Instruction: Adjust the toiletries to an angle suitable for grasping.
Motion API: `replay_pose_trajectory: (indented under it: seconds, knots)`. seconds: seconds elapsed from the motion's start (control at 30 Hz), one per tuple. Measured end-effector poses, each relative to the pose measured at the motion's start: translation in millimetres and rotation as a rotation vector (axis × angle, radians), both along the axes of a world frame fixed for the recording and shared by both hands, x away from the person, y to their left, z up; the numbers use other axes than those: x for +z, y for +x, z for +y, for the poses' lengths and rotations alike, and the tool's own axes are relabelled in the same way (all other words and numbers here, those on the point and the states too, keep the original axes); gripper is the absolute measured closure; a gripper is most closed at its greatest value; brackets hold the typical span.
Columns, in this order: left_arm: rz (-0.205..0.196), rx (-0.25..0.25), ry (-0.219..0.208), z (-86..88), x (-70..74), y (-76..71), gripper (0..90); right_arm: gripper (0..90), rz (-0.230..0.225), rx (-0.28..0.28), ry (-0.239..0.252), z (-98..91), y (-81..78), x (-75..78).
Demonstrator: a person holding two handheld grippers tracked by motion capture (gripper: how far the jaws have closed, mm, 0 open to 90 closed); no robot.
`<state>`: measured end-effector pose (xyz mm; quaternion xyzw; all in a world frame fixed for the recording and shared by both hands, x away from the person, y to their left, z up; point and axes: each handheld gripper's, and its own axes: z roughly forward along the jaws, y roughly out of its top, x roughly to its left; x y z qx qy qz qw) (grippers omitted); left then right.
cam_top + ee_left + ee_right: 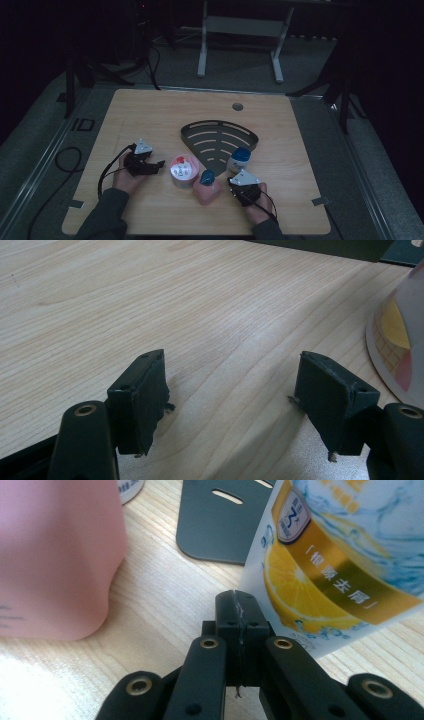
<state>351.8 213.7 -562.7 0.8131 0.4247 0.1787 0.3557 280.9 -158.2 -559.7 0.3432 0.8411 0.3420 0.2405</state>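
Note:
My left gripper [159, 164] rests low on the wooden table [150, 115], held by a hand at the left. In its own view the left gripper [230, 395] stands open with bare wood between the pads. A white cup [183, 171] with a red-printed lid sits just right of it, its edge [400, 335] at that view's right. My right gripper [235, 182] lies at the front right, its jaws pressed together on nothing [241, 611]. Close ahead of it are a pink bottle [55, 555] with a blue cap [207, 176] and a lemon-printed bottle [340, 550] with a blue cap [242, 154].
A dark grey fan-shaped slotted rack [218, 137] lies flat in the table's middle, its corner [220, 525] just beyond the right gripper. A round cable hole [238, 106] is near the far edge. Black cables trail off the table's left side. A desk frame stands on the floor behind.

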Motion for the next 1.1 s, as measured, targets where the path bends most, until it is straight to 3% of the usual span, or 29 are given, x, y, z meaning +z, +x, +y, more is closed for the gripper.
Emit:
replay_pose_trajectory:
  seconds: [1.1]
  knots:
    - [0.001, -0.005, 0.0, -0.2, 0.1, -0.2, 29.0, 90.0, -0.003, -0.128, -0.006, -15.4, 13.7, 0.5]
